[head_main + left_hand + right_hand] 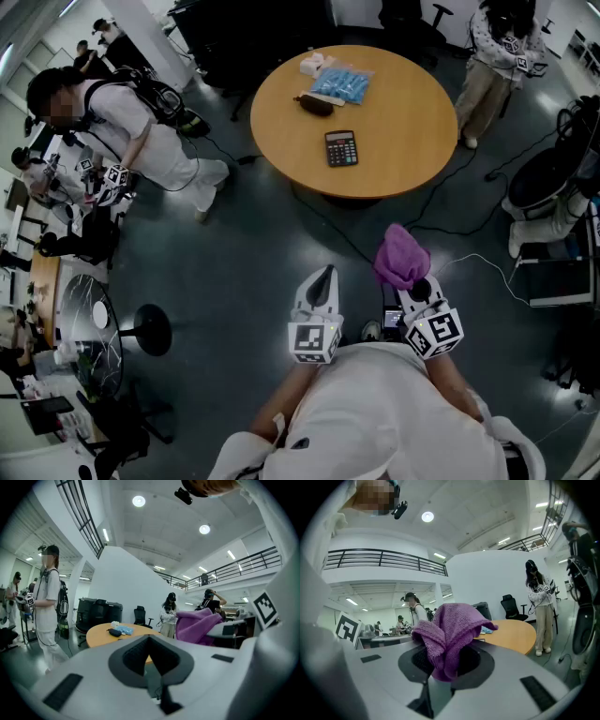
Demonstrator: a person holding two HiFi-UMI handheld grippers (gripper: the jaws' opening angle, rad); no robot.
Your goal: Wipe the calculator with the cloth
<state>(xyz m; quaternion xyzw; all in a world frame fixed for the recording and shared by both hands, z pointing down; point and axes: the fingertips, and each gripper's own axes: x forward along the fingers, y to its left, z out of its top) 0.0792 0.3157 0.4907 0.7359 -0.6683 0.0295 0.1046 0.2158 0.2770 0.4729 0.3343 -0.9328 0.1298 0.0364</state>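
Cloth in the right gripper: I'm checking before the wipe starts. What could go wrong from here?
1. The cloth sits bunched in the right gripper, so it may slip out or wipe poorly.
2. The calculator lies loose on the table; nothing steadies it, so it could slide.
3. Cables cross the floor near the table: a trip risk.

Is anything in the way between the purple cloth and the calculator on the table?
No, nothing visible. The right hand-held gripper holds the purple cloth; only floor lies between it and the round table. The calculator sits near the closer edge, with the dark pouch and blue packets beyond it.
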